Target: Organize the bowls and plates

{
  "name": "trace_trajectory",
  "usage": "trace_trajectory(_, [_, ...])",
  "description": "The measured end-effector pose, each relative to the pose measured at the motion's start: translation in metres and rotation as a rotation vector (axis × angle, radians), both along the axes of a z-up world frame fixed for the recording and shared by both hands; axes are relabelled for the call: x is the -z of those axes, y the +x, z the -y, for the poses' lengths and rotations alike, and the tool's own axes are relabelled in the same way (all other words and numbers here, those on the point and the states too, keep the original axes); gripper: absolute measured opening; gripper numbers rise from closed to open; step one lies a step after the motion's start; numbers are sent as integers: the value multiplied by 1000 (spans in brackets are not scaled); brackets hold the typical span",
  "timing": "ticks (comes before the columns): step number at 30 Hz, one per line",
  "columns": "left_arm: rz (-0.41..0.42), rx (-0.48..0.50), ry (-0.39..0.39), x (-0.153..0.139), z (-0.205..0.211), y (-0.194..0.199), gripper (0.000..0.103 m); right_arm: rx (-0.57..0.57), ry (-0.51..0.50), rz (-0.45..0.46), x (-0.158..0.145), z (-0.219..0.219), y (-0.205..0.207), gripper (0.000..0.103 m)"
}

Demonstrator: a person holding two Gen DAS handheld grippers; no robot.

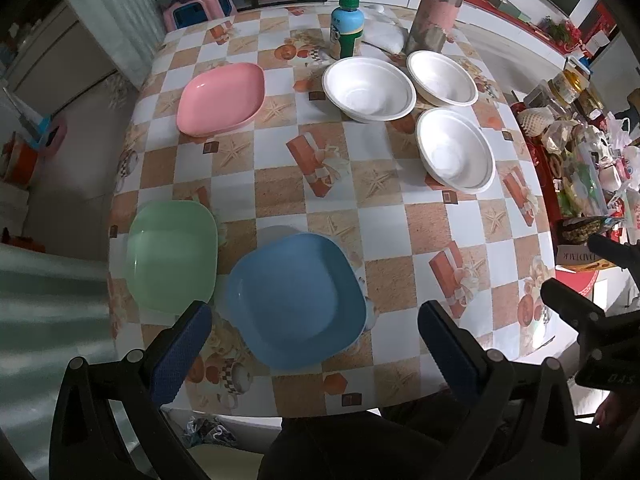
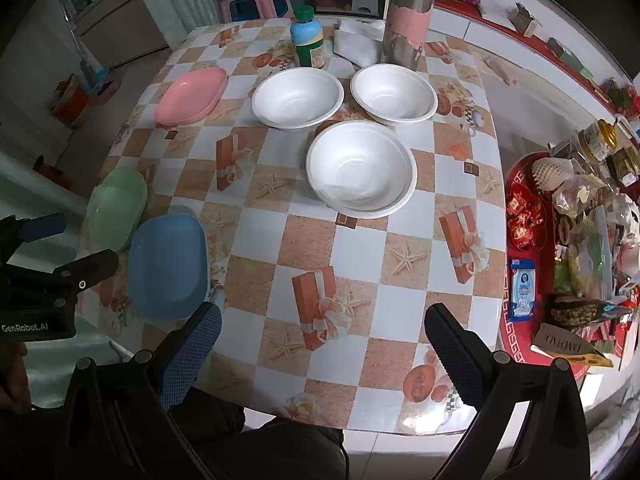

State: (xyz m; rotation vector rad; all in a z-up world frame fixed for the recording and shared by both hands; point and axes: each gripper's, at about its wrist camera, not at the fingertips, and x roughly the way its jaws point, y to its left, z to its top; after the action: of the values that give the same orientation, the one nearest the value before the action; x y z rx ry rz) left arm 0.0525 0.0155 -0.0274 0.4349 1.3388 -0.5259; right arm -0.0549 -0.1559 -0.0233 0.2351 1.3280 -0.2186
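Three plastic plates lie on the checkered table: pink [image 1: 221,99] at the far left, green [image 1: 173,255] and blue [image 1: 295,300] near the front. Three white foam bowls [image 1: 369,89] [image 1: 442,77] [image 1: 455,149] stand apart at the back right. My left gripper [image 1: 316,316] is open and empty, held above the blue plate at the table's front edge. My right gripper [image 2: 322,322] is open and empty above the front of the table, with the nearest bowl [image 2: 361,169] ahead and the blue plate [image 2: 168,266] to its left.
A green-capped bottle [image 1: 346,32], a pink thermos [image 1: 438,8] and a white cloth [image 1: 382,34] stand at the table's back edge. A red tray [image 2: 520,280] crowded with snacks and jars sits to the right of the table. A pink stool [image 1: 196,4] stands beyond.
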Motion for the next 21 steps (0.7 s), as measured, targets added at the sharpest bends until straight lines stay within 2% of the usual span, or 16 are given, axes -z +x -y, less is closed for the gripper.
trace_trajectory(21, [-1,-1,11,-1,1,-5,103,-3,5,5,-2,1,-4,102])
